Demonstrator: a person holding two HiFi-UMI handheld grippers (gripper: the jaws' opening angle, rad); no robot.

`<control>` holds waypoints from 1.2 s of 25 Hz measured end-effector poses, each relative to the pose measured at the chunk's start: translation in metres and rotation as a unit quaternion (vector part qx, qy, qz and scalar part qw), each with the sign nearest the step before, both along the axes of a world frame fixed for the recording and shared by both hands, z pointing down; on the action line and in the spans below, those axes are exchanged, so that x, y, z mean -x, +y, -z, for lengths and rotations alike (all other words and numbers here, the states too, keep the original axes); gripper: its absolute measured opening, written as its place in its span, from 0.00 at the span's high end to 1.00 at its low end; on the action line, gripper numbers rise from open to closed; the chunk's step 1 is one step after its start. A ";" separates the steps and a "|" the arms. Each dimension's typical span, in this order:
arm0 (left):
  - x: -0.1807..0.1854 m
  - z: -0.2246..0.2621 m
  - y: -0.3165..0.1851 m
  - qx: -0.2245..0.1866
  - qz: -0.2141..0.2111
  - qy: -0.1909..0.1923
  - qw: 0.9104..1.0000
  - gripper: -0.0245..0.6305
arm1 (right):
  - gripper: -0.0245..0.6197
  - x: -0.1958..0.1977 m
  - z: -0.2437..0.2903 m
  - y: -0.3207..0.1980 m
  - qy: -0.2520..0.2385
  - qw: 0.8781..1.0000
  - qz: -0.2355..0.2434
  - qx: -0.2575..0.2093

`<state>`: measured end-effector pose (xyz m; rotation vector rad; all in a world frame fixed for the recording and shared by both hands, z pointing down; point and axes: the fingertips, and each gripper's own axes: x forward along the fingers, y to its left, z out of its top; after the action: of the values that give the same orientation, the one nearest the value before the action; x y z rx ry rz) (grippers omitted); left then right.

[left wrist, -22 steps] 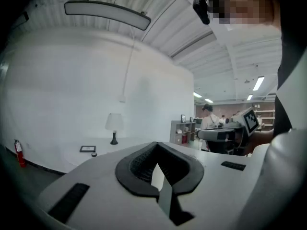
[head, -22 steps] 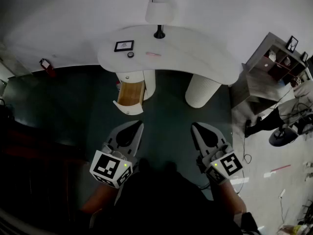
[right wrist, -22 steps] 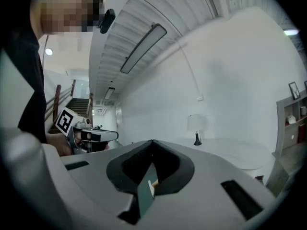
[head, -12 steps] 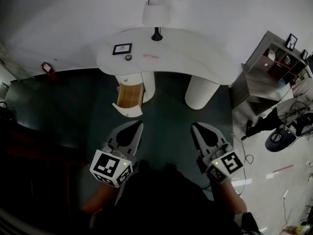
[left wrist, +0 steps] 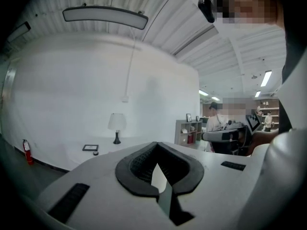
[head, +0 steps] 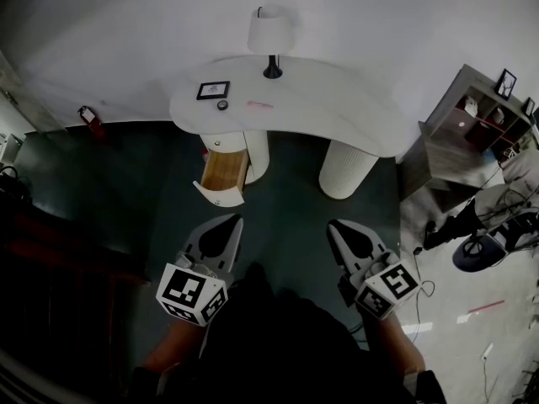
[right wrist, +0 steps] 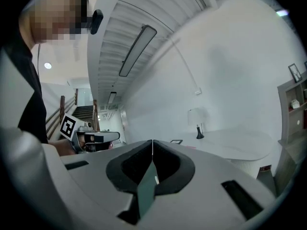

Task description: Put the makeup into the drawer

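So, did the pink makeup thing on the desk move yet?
No. The pink makeup still lies on the white desk, at the same spot just right of the small picture frame.

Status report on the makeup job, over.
Both shut, empty: left tongs, right tongs. Pink makeup on desk, untouched; drawer open. Nothing seen blocking.

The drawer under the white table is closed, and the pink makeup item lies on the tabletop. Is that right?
Not quite: the drawer under the white table is pulled open, as the head view shows. The pink makeup item does lie on the tabletop.
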<state>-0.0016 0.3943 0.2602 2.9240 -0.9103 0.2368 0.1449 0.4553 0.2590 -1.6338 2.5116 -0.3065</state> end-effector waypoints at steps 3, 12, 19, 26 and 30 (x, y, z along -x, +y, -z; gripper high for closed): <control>-0.002 -0.004 -0.013 0.006 0.006 0.003 1.000 0.95 | 0.94 -0.009 -0.009 -0.011 0.005 1.000 -0.002 0.017; -0.020 -0.011 -0.096 0.022 0.004 0.016 1.000 0.95 | 0.94 -0.024 -0.019 -0.084 0.015 0.999 0.004 0.052; -0.025 -0.002 -0.190 0.006 -0.023 0.030 0.999 0.95 | 0.94 -0.028 -0.019 -0.177 0.038 0.997 -0.004 0.070; -0.012 0.004 -0.268 -0.005 -0.059 0.029 0.998 0.95 | 0.93 -0.001 -0.006 -0.279 0.053 0.996 0.008 0.072; -0.006 -0.001 -0.305 0.008 -0.055 0.034 0.998 0.95 | 0.93 0.017 -0.005 -0.320 0.042 0.996 0.022 0.069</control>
<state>0.0042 0.0888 0.2617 2.9510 -0.7370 0.1500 0.1283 0.1354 0.2638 -1.6754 2.6460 -0.4343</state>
